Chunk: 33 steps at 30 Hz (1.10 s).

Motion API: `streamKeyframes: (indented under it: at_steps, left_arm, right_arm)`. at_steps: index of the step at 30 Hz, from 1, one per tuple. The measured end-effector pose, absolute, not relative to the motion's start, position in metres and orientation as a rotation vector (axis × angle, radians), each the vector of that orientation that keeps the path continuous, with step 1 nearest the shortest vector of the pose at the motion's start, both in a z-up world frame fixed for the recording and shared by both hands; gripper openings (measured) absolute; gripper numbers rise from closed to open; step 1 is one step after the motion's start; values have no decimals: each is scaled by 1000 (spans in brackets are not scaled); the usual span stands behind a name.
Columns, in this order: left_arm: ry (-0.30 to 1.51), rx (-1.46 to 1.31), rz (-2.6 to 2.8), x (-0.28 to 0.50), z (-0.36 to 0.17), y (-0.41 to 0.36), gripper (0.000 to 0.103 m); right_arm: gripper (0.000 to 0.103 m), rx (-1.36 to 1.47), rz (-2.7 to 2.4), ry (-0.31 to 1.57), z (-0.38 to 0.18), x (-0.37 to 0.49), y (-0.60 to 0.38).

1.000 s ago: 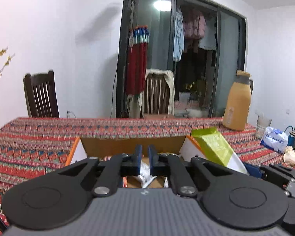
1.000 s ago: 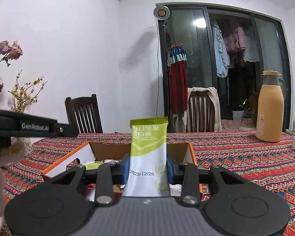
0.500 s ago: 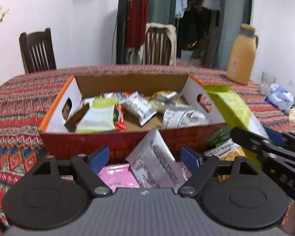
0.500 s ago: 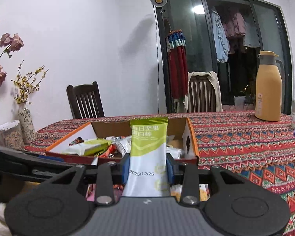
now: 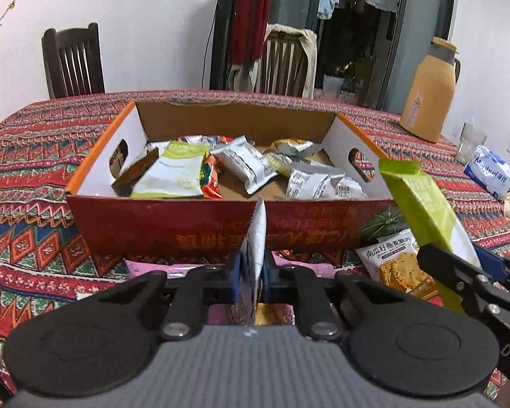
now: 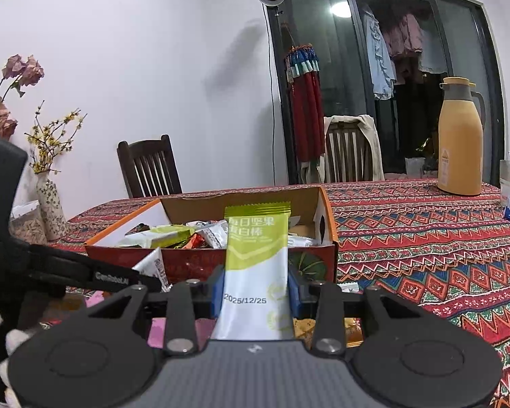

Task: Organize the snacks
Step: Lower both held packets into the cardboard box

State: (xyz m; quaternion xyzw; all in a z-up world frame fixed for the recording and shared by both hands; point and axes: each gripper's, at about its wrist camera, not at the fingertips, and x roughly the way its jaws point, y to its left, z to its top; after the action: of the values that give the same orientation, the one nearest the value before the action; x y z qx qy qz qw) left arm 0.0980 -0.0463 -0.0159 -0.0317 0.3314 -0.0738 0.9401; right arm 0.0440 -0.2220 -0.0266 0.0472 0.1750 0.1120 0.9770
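Observation:
My left gripper [image 5: 253,278] is shut on a white snack packet [image 5: 256,238] that stands edge-on just in front of the cardboard box [image 5: 200,224]. The box has a red front wall, and several snack packets [image 5: 241,163] lie inside it. My right gripper [image 6: 256,289] is shut on a green-and-white nut bar [image 6: 256,255], held upright in front of the box [image 6: 326,214]. In the left wrist view that bar [image 5: 421,210] tilts beside the box's right end. The right wrist view shows the left gripper [image 6: 142,278] at the left, still holding the white packet [image 6: 156,265].
An orange pumpkin-cracker pack [image 5: 397,268] and a pink packet [image 5: 173,268] lie on the patterned tablecloth [image 5: 34,210] before the box. A yellow thermos [image 6: 459,142], a glass and a tissue pack [image 5: 489,170] stand at the right. A flower vase [image 6: 51,210] is left, chairs behind.
My left gripper tipped down toward the table, opened around the white packet and closed on it. The right gripper sank a little with the green bar still held.

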Motion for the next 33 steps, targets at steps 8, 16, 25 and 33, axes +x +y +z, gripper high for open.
streamKeyframes:
  at_steps: [8,16,25,33]
  left_arm:
    - [575,-68,-165,82,11,-41,12]
    - [479,-88,-165,93,46,-38,12]
    - [419,-90,-117,129,72,-32,12]
    - [433,-98,-85,173,70,-28,12]
  right_arm:
    - [36,85,218,336,-20,44,-219]
    - [36,66,212,301,-4,61,-213]
    - [36,39,216,241,22,100,-202]
    - [36,26,206,239,35,155,-193]
